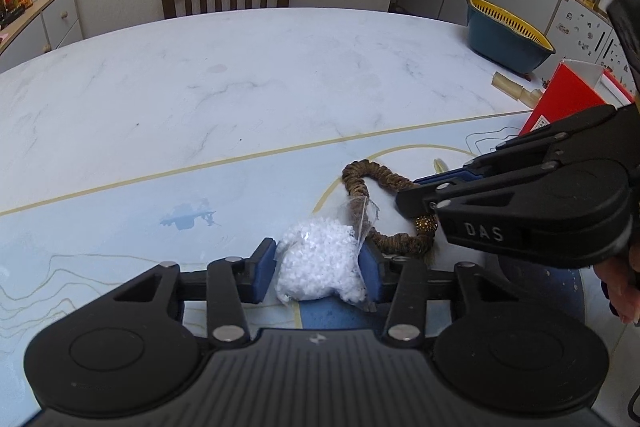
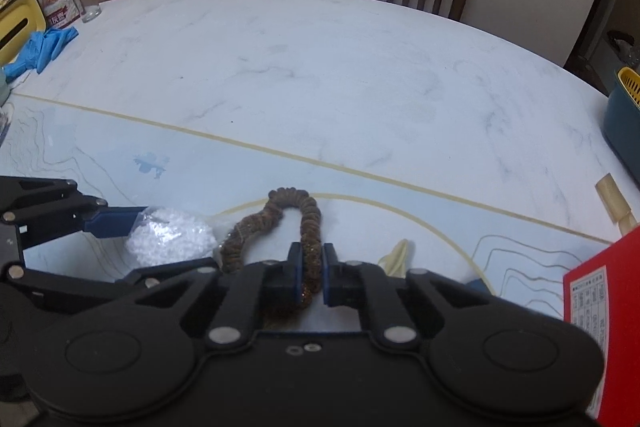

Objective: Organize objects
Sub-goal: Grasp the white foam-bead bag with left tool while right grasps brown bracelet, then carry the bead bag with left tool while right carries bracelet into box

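Both grippers clamped on small items at the near edge of the table [image 1: 200, 87].

The left gripper [image 1: 318, 269] squeezes a clear bag of white granules [image 1: 320, 263] between its blue pads; just beside it, the right gripper [image 2: 311, 275] pinches one strand of the brown scrunchie loop [image 2: 288, 223] lying on the tabletop.

A round white marble-patterned tabletop [image 1: 240, 79] carries a pale blue printed mat [image 2: 100, 155] at its near side. On the mat lie a clear bag of white granules [image 1: 320, 263], a brown braided loop [image 2: 296, 211] and a red box [image 1: 568, 103]. A teal basin with yellow strainer [image 1: 508, 35], blue gloves [image 2: 40, 47] and a drinking glass [image 2: 89, 5] rest on the marble.
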Motion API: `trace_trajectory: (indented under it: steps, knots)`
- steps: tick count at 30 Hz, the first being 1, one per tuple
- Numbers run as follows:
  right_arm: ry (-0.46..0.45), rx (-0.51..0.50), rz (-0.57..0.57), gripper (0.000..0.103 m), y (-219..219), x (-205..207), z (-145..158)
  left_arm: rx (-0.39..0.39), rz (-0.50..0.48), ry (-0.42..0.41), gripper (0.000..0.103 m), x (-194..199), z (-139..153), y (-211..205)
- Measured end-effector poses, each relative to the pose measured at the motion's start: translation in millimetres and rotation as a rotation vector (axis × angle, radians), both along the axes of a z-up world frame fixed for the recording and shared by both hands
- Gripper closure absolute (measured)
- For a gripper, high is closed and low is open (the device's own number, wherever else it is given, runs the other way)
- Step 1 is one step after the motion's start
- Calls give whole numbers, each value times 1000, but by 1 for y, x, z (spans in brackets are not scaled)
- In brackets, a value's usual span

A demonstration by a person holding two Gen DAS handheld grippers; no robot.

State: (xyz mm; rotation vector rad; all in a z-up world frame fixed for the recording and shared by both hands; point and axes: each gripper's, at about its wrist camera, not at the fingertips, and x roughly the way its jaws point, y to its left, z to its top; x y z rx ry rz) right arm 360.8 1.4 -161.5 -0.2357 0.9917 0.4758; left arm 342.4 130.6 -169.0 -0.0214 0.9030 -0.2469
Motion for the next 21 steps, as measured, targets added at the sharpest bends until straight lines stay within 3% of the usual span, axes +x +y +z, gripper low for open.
trace_trajectory:
  steps: [9, 21]
  knots:
    - [2, 64, -18, 98, -15, -23, 15, -52, 23, 38, 61, -9, 13, 4]
    - [-30, 157, -62, 98, -50, -63, 58, -100, 0, 34, 61, -36, 49, -10]
